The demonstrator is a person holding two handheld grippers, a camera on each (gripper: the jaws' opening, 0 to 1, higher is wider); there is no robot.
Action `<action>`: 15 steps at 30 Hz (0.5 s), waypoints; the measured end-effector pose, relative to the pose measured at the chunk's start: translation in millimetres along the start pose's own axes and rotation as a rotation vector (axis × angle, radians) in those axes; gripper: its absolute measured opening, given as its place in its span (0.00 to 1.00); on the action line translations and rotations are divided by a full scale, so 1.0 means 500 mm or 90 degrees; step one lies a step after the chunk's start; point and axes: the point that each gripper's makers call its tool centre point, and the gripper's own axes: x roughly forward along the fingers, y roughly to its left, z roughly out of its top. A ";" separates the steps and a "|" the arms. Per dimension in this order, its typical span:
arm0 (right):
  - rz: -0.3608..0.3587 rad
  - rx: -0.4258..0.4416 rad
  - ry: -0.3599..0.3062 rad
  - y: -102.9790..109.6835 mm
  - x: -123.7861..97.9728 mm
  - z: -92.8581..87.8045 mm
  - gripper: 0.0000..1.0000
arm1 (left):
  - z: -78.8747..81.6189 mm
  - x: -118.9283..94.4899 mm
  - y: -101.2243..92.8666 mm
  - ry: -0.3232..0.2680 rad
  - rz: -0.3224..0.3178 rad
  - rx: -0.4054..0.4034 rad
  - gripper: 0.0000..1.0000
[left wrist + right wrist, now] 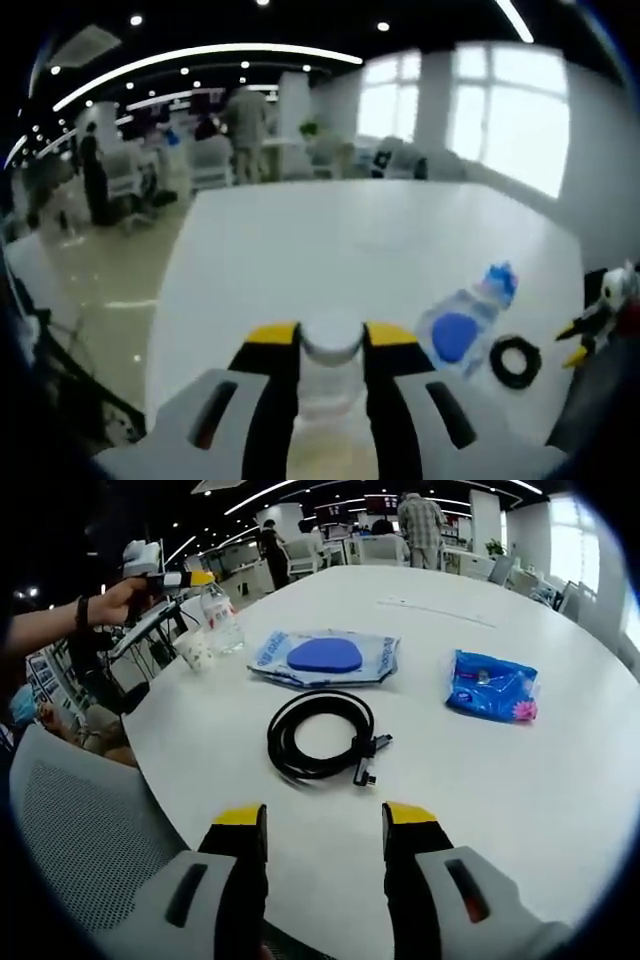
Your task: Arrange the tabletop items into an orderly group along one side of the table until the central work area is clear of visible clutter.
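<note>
A round white table (560, 780) sits in a bright open office with ceiling light strips, large windows, chairs and standing people far back.

In the right gripper view, the right gripper (325, 825) rises from 6 o'clock with its jaws spread apart and nothing between them. Just beyond lies a coiled black cable (320, 735). Farther, toward 12 o'clock, is a clear packet with a blue oval pad (325, 657); at 2 o'clock, well apart, a blue packet (490, 685). At 10 o'clock, near the table edge, the left gripper (190, 580), held by a hand (125, 600), closes on a clear water bottle (222, 620), with a paper cup (195, 650) just beside it.

In the left gripper view, the bottle's cap sits pinched between the yellow-tipped jaws. A grey mesh chair back (80, 830) is cut off at 8 o'clock. The bottle's label is too blurred to read.
</note>
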 end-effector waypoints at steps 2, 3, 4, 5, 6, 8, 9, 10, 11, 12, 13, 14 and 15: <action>0.000 0.000 0.000 0.000 0.000 0.000 0.46 | 0.000 0.000 0.002 0.001 0.021 -0.001 0.21; 0.000 0.001 0.001 0.000 0.001 0.000 0.46 | 0.000 0.001 0.003 0.000 0.030 0.000 0.21; -0.001 0.001 0.001 0.000 0.001 0.000 0.46 | 0.000 -0.001 0.007 -0.003 0.054 -0.003 0.21; -0.001 0.001 0.001 0.000 0.001 0.000 0.46 | -0.001 -0.002 0.005 -0.004 0.062 -0.009 0.21; 0.000 0.001 0.001 0.000 0.001 0.000 0.46 | -0.001 -0.003 0.006 -0.008 0.074 -0.016 0.21; 0.001 0.000 0.000 0.002 0.001 0.001 0.46 | -0.002 -0.003 0.006 -0.014 0.083 -0.016 0.21; 0.001 0.001 -0.001 0.002 0.000 0.001 0.46 | -0.002 -0.004 0.010 -0.014 0.094 -0.017 0.21; 0.001 0.002 -0.001 0.003 0.000 0.002 0.46 | -0.002 -0.004 0.011 -0.012 0.103 -0.017 0.21; 0.002 0.000 -0.001 0.003 0.001 0.003 0.46 | -0.001 -0.006 0.010 -0.009 0.109 -0.020 0.21; 0.002 -0.001 -0.001 0.003 0.001 0.002 0.46 | -0.001 -0.006 0.011 -0.008 0.117 -0.023 0.21; 0.002 0.000 -0.001 0.002 0.002 0.002 0.46 | -0.002 -0.009 0.016 -0.010 0.132 -0.039 0.21; 0.002 0.001 0.000 0.002 0.002 0.002 0.46 | -0.002 -0.009 0.016 -0.013 0.135 -0.050 0.21; 0.001 0.002 0.000 0.002 0.003 0.002 0.46 | -0.002 -0.009 0.016 -0.013 0.136 -0.048 0.21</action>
